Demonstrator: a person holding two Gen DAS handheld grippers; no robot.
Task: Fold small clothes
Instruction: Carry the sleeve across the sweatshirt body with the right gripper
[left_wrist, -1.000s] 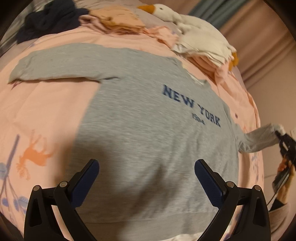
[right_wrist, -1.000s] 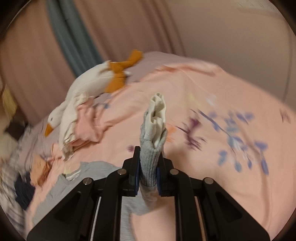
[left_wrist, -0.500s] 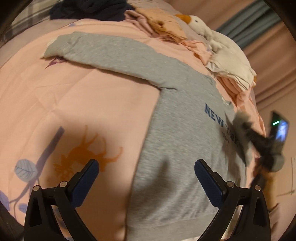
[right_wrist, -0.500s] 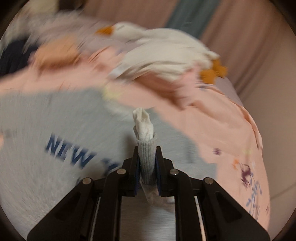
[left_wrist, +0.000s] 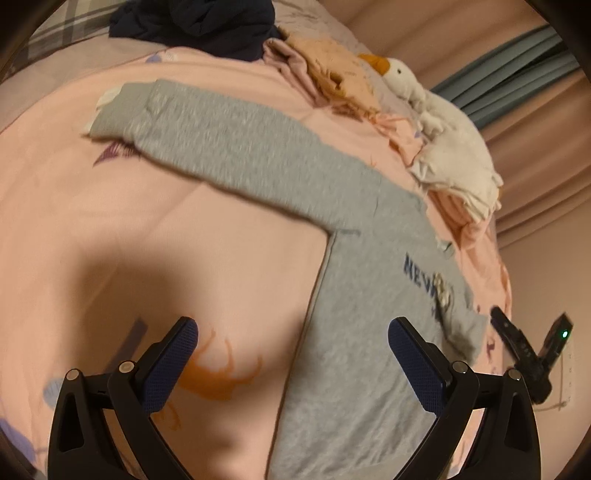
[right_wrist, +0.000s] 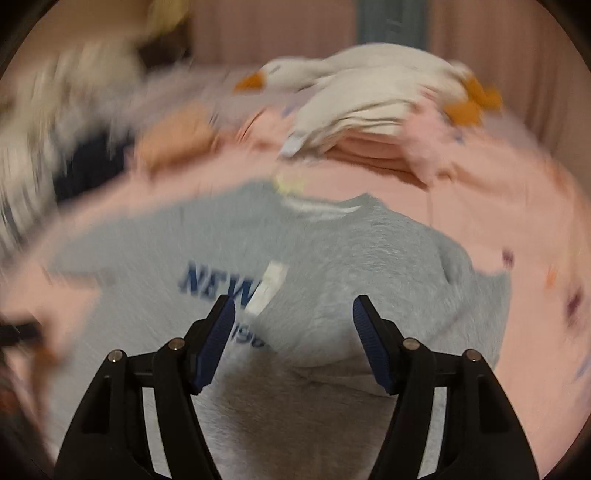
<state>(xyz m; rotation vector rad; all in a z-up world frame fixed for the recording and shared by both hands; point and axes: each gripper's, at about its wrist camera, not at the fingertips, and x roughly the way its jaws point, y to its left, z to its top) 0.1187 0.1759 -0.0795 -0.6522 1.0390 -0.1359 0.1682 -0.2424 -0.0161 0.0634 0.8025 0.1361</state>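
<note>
In the left wrist view, the left gripper (left_wrist: 291, 363) stands spread wide, its blue cross-hatched pads (left_wrist: 168, 371) holding nothing. A grey sweatshirt (left_wrist: 354, 332) of soft, heathered knit lies flat on the pink bedspread (left_wrist: 110, 240), a smooth cloth printed with an orange animal and violet leaves. The body of the garment runs from about 6 o'clock up toward 1 o'clock, its ribbed hem at the bottom edge. One long sleeve (left_wrist: 229, 147) stretches straight from the shoulder toward 10 o'clock, ending in a ribbed cuff with a pale lining showing. The other sleeve lies folded across the chest at 3 o'clock, covering part of the navy lettering. Beyond it at 3 o'clock the right gripper (left_wrist: 517, 343) shows as a black shape with a green light. At 1 o'clock lie a plush goose (left_wrist: 436, 122) and crumpled peach clothes (left_wrist: 332, 62); a dark navy heap (left_wrist: 199, 18) sits at 12 o'clock.

The right wrist view is blurred. The right gripper (right_wrist: 293, 336) has just been opening; its ridged blue pads stand apart with nothing pinched. Straight ahead lies the folded sleeve (right_wrist: 332, 291), its pale cuff lining pointing toward 11 o'clock over the letters. The neckline sits at 12 o'clock, folded white and pink clothes (right_wrist: 365, 122) beyond it.
</note>
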